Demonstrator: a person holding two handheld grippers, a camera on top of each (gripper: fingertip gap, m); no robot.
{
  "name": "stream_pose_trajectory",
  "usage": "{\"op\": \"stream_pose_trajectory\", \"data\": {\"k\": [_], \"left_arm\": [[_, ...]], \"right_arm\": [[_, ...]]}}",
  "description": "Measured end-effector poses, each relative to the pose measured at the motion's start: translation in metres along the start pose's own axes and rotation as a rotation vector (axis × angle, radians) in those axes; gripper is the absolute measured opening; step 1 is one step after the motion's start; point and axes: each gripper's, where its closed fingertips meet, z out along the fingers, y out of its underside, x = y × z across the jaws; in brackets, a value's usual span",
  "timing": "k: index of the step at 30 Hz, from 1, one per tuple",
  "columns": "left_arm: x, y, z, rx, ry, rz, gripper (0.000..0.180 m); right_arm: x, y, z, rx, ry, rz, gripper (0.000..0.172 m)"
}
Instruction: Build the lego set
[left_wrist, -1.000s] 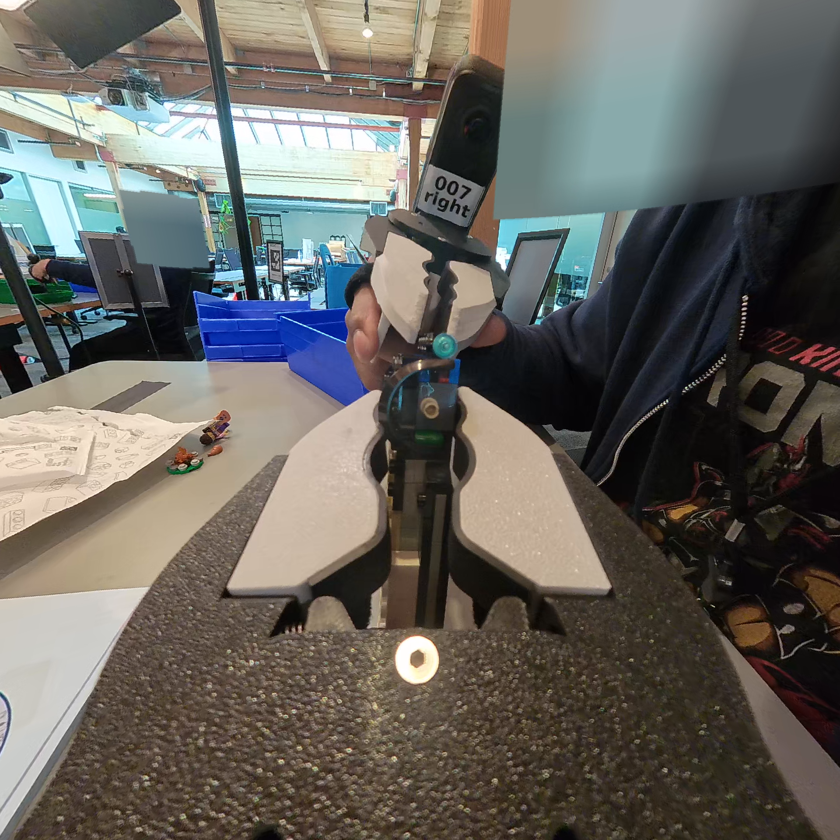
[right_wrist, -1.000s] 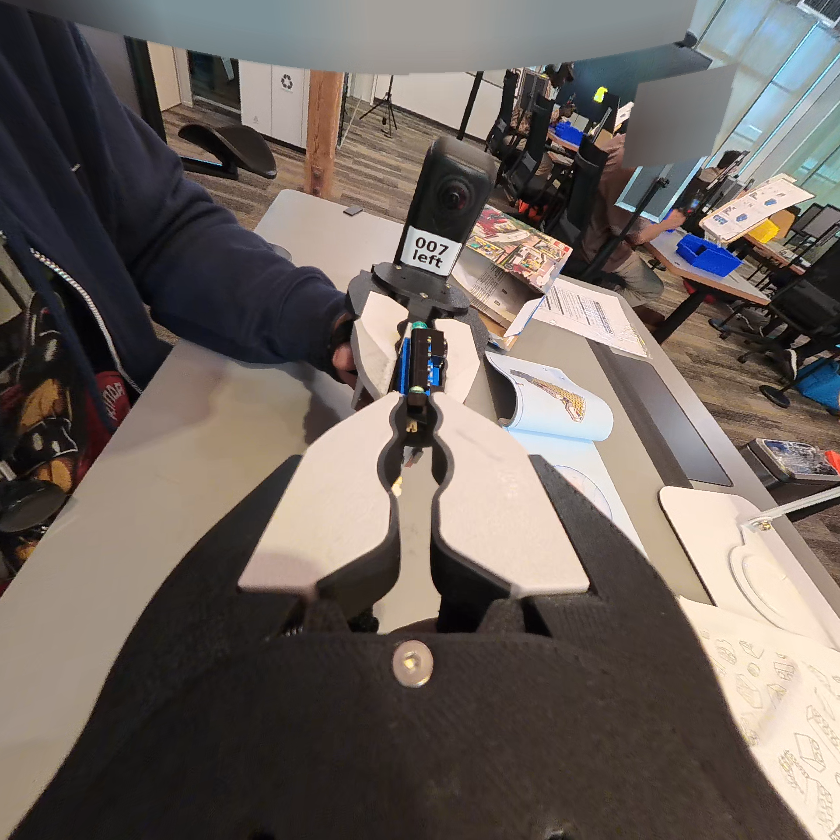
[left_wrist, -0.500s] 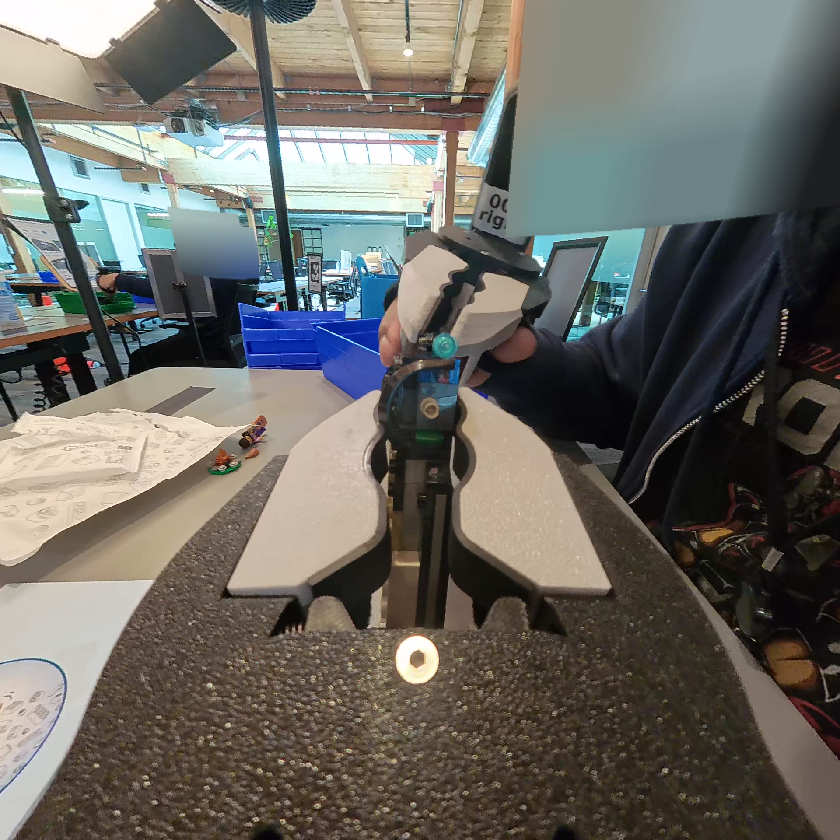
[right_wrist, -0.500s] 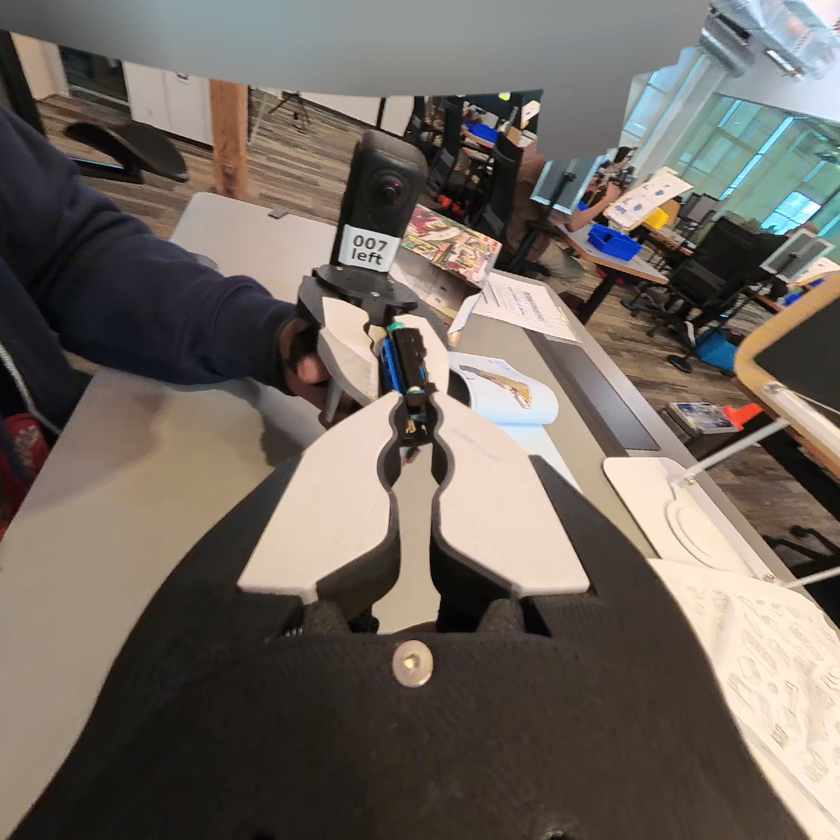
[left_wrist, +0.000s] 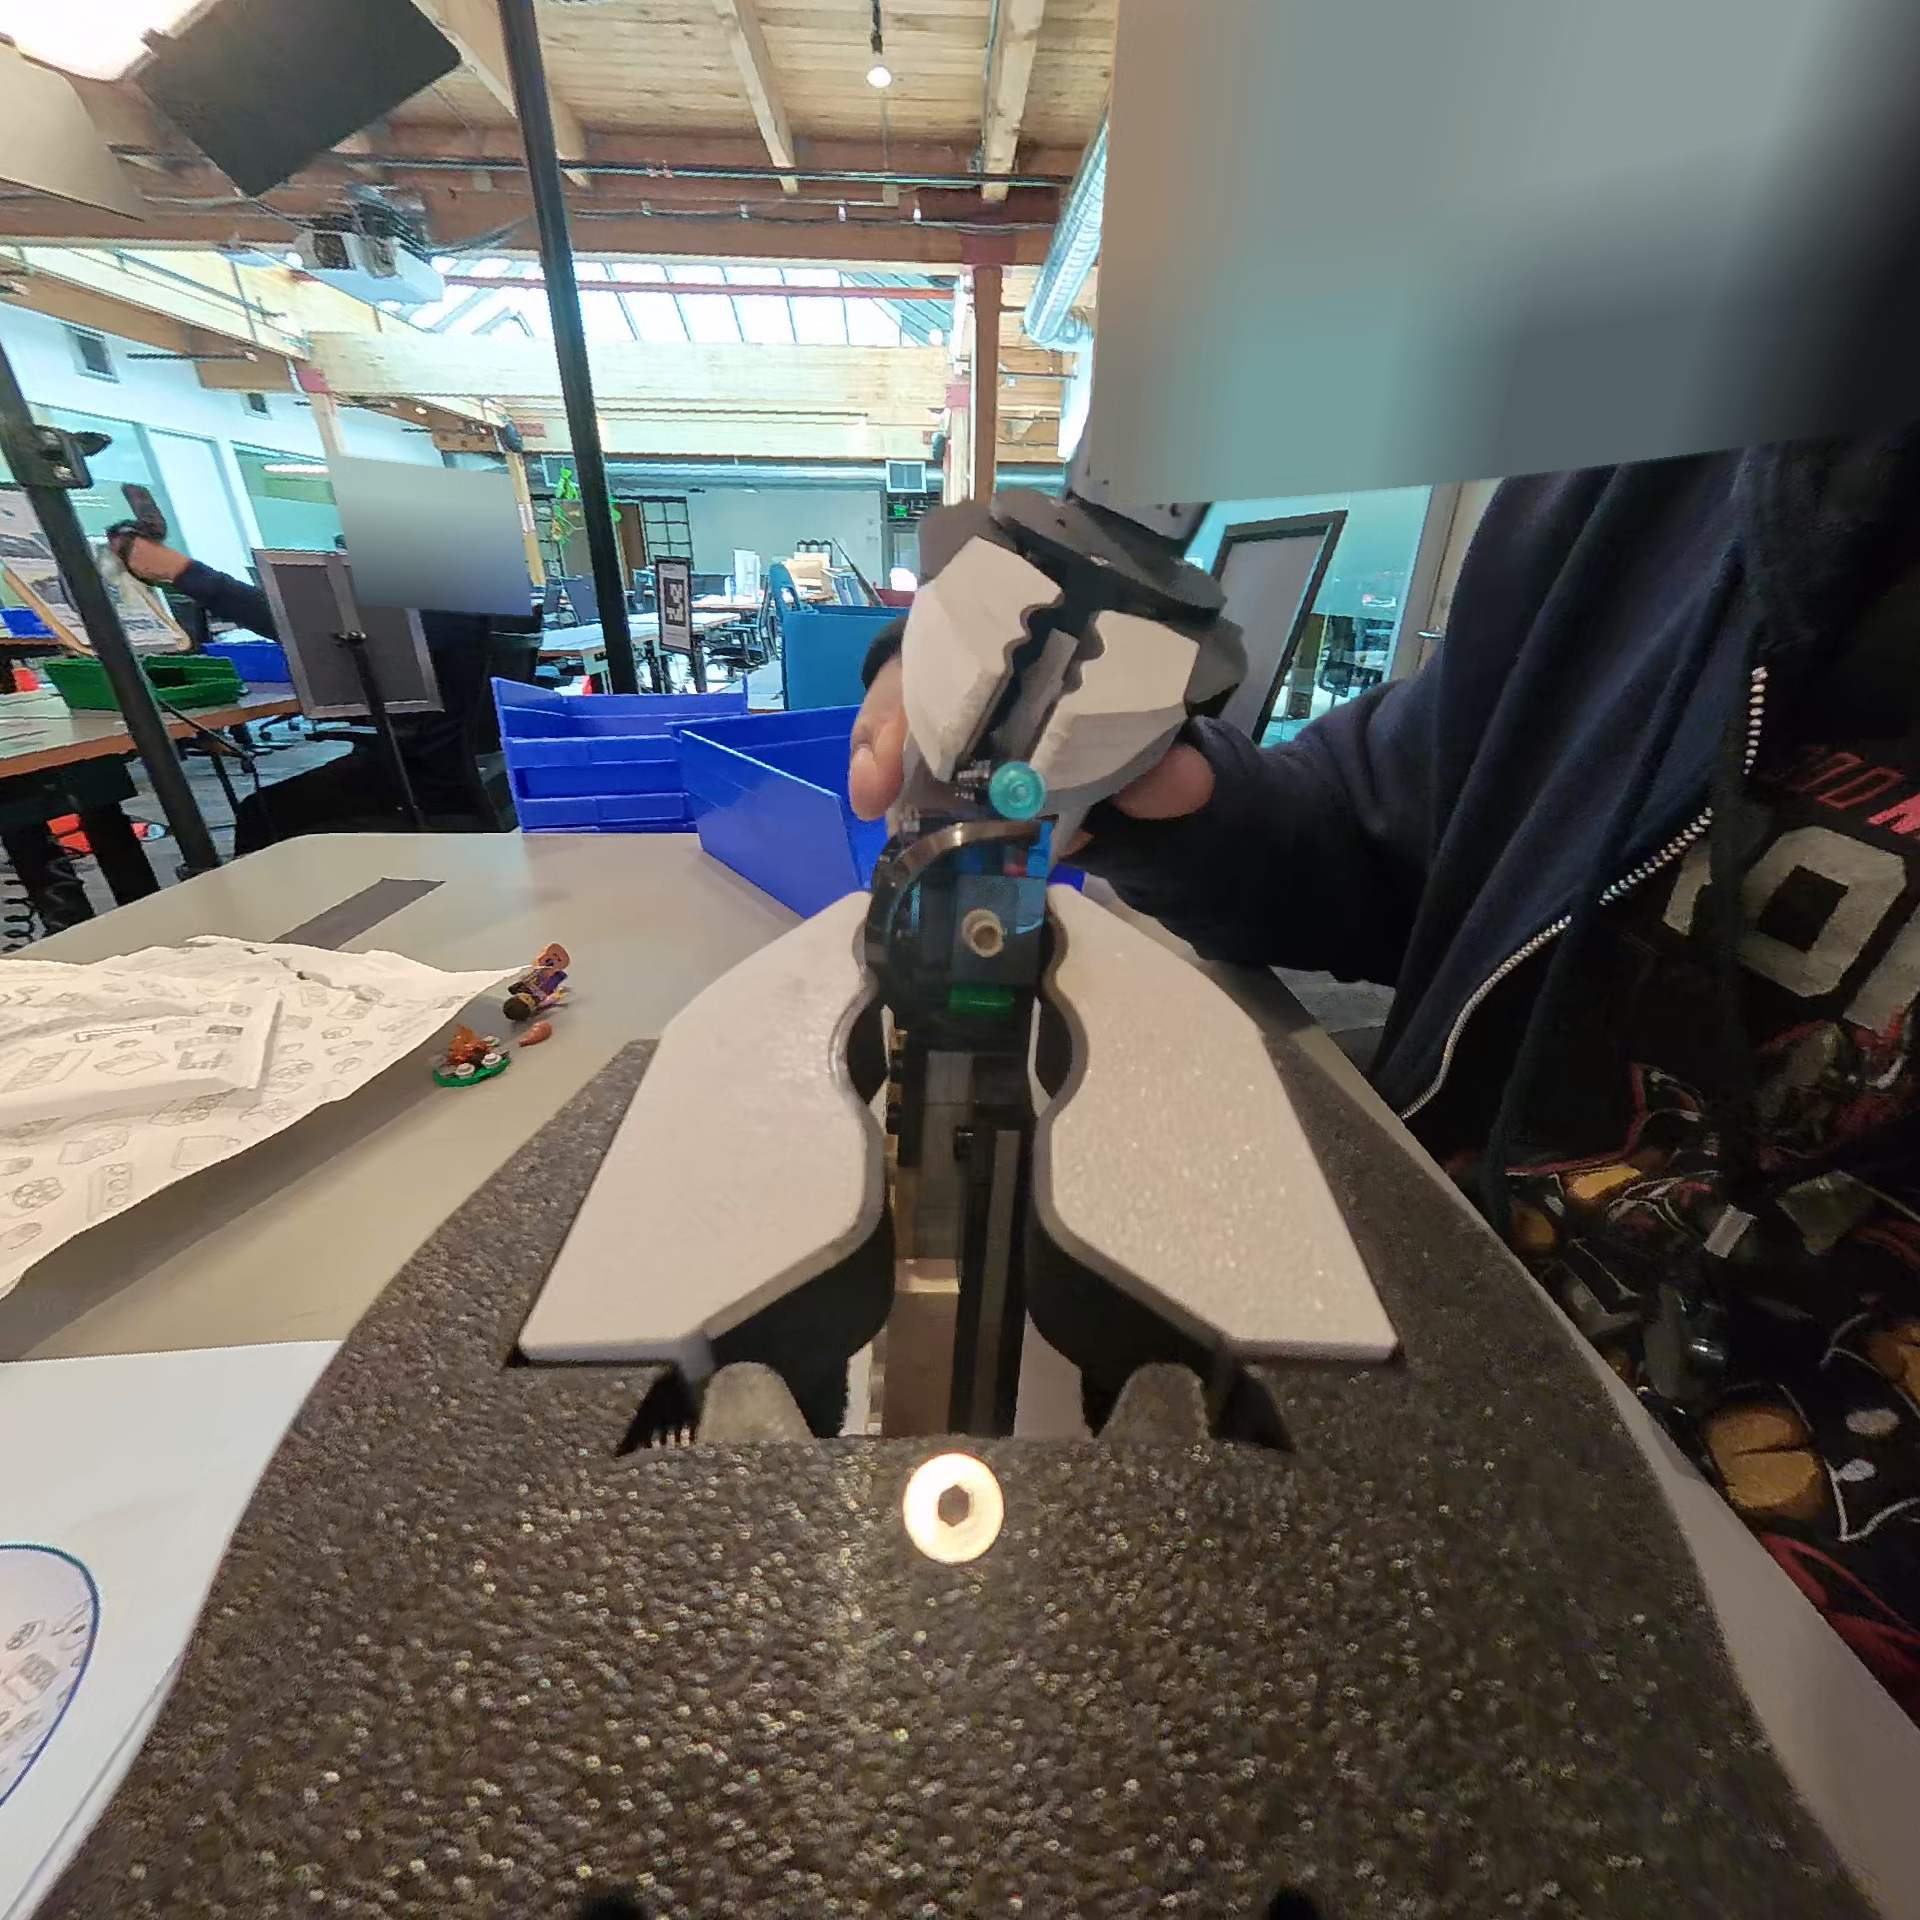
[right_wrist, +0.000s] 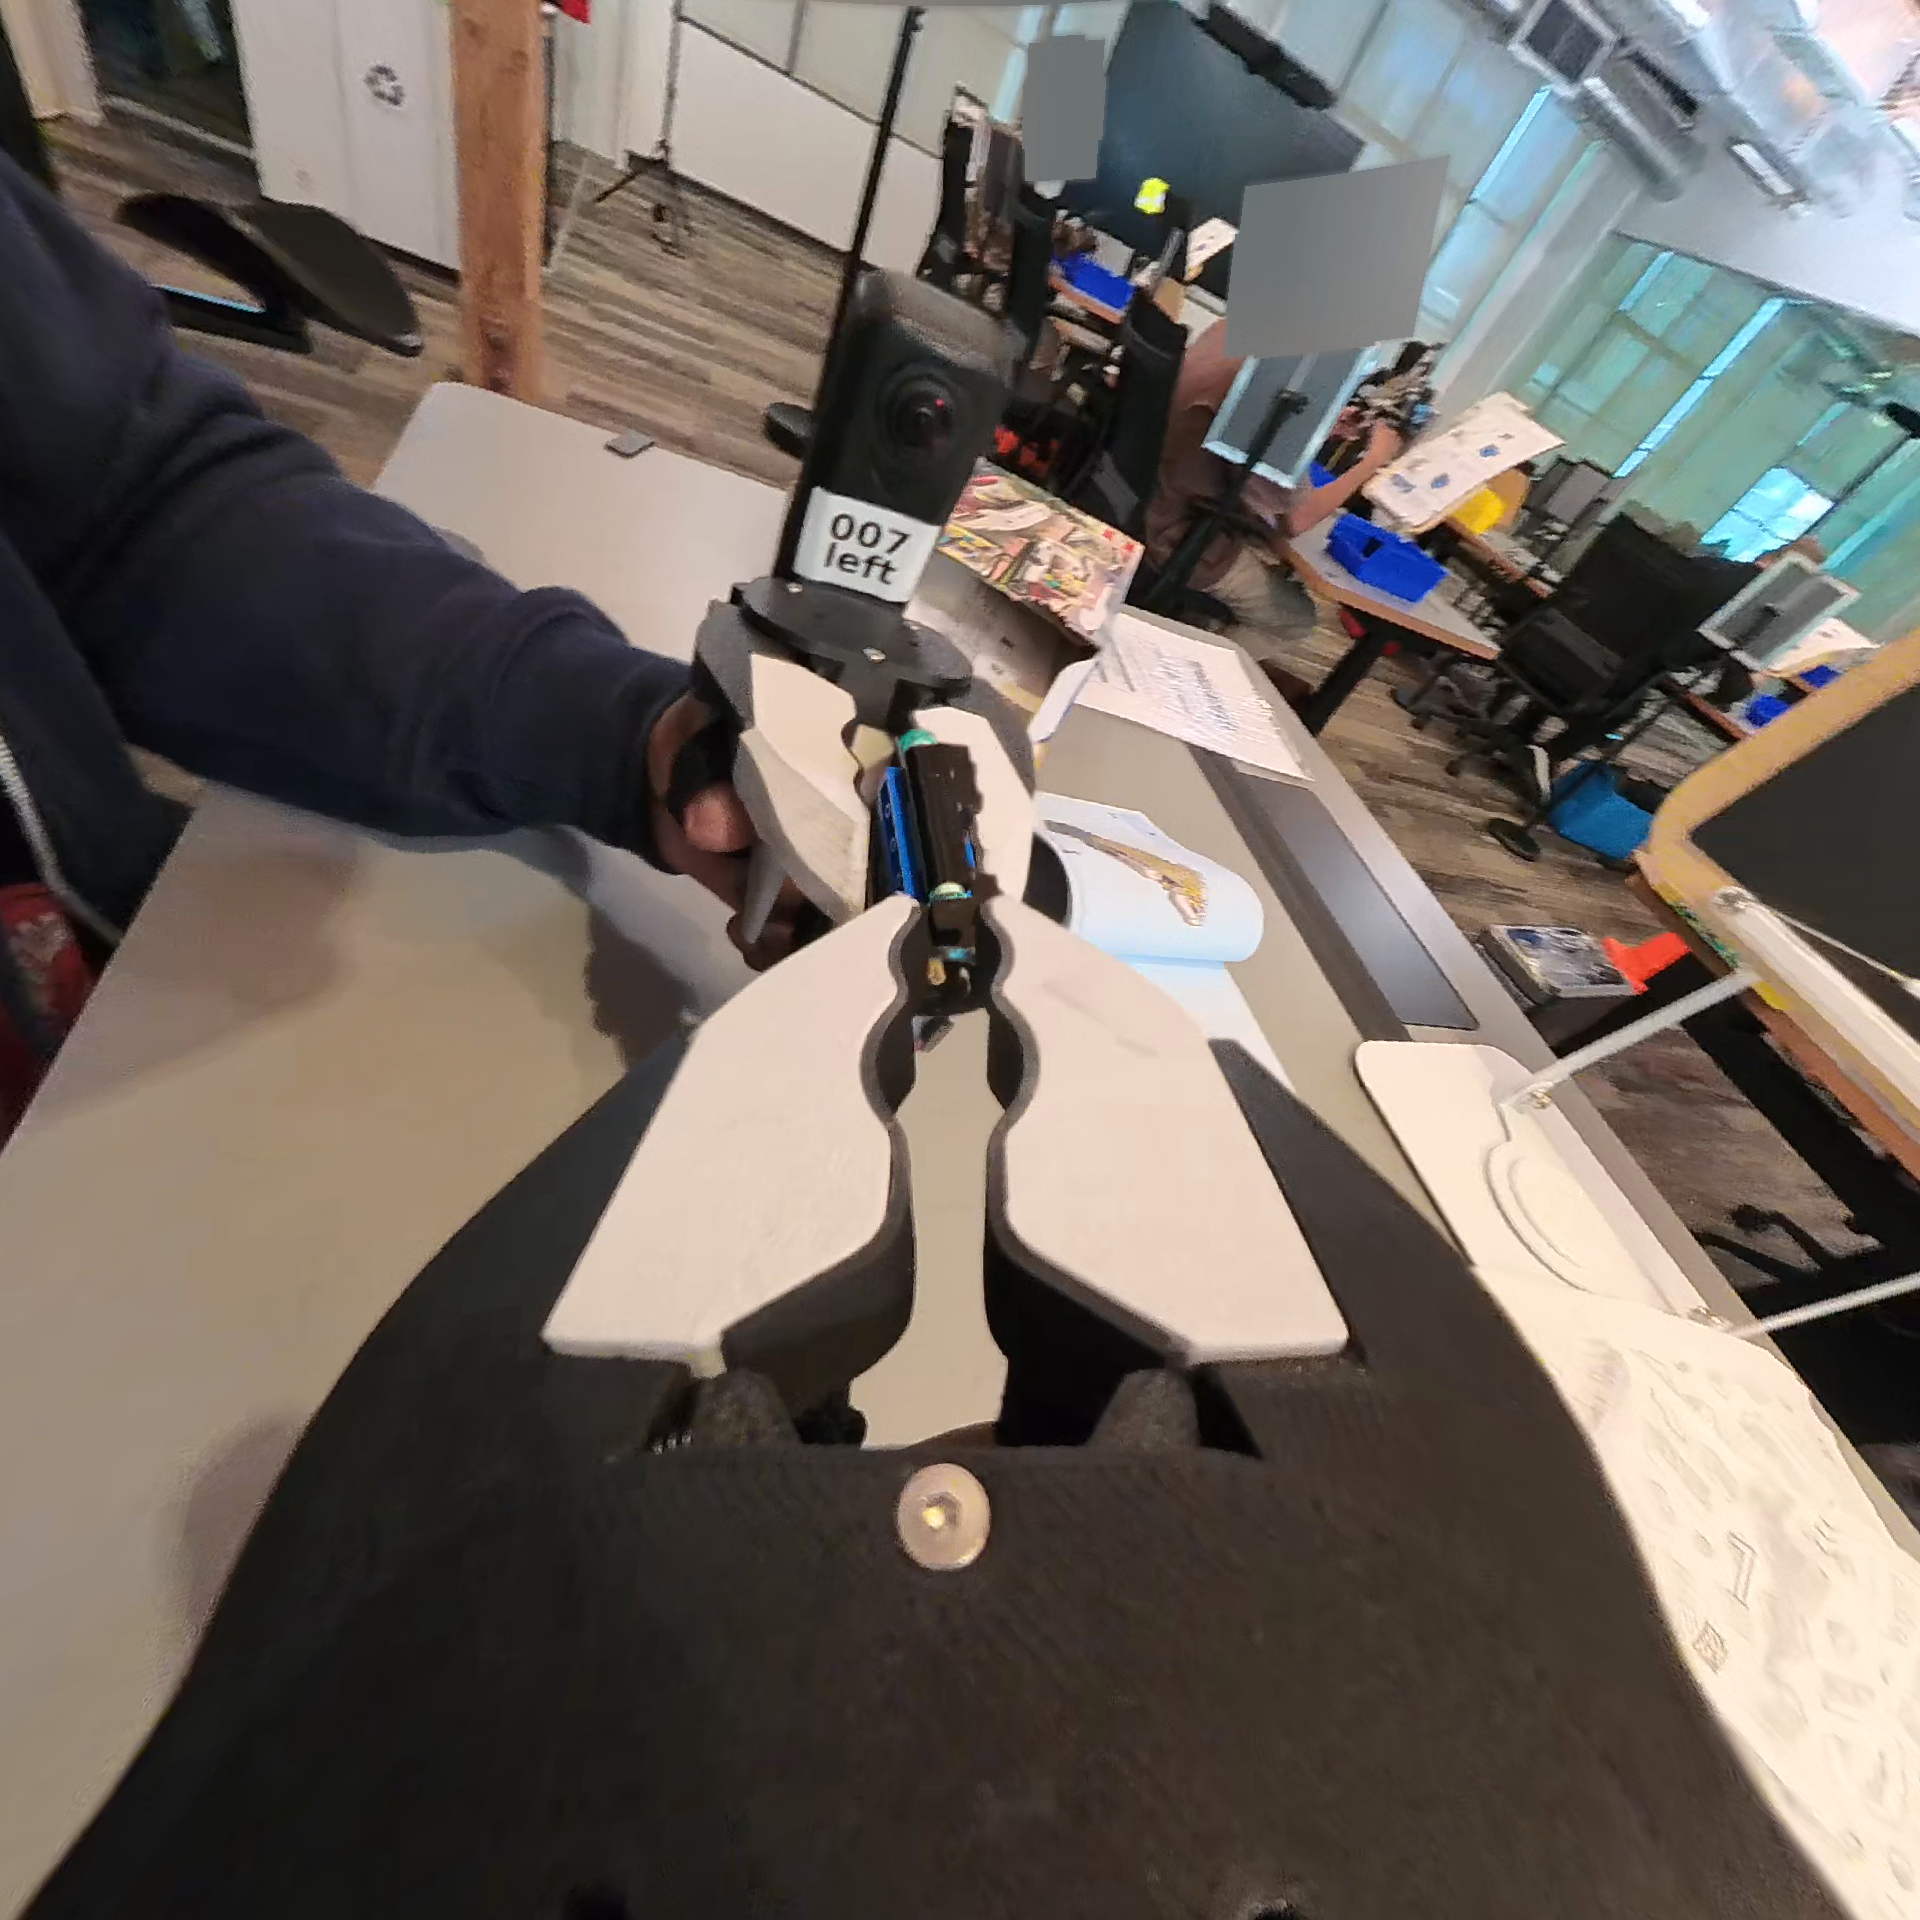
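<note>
Both grippers meet above the grey table (left_wrist: 582, 914) on one black and blue brick model (left_wrist: 966, 935). My left gripper (left_wrist: 961, 940) is shut on the model's wide body, with the pads pressing its sides. The right gripper (left_wrist: 1013, 774) comes in from above and closes on the model's narrow top end, next to a teal round stud (left_wrist: 1016, 792). In the right wrist view my right gripper (right_wrist: 948, 940) is shut on the narrow black end of the model (right_wrist: 940, 821). The left gripper (right_wrist: 904, 821) clamps the rest beyond it.
Blue bins (left_wrist: 769, 790) stand behind the grippers. A printed paper sheet (left_wrist: 156, 1049), a small figure (left_wrist: 535, 982) and a green plate with an orange piece (left_wrist: 470, 1058) lie at the left. An open booklet (right_wrist: 1143, 894) and a white board (right_wrist: 1507, 1164) lie to the right. The person's torso is close by.
Both grippers have lifted and tilted together with the model between them, and the background has shifted in both views. Neither grasp has changed.
</note>
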Motion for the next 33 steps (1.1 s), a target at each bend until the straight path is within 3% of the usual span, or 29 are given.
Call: {"op": "stream_pose_trajectory", "data": {"k": [7, 15, 26, 33], "left_arm": [[0.007, 0.003, 0.001, -0.028, 0.038, 0.015, 0.025], [0.008, 0.002, 0.001, -0.03, 0.045, 0.011, 0.025], [-0.001, -0.011, -0.002, 0.078, 0.016, -0.1, 0.025], [-0.005, -0.01, -0.002, 0.08, -0.003, -0.11, 0.025]], "right_arm": [[-0.008, 0.002, -0.003, -0.09, -0.115, -0.114, 0.008], [-0.009, 0.001, -0.003, -0.122, -0.145, -0.118, 0.008], [0.007, -0.01, 0.002, 0.066, 0.056, 0.095, 0.007], [0.01, -0.008, 0.003, 0.092, 0.139, 0.097, 0.007]]}}
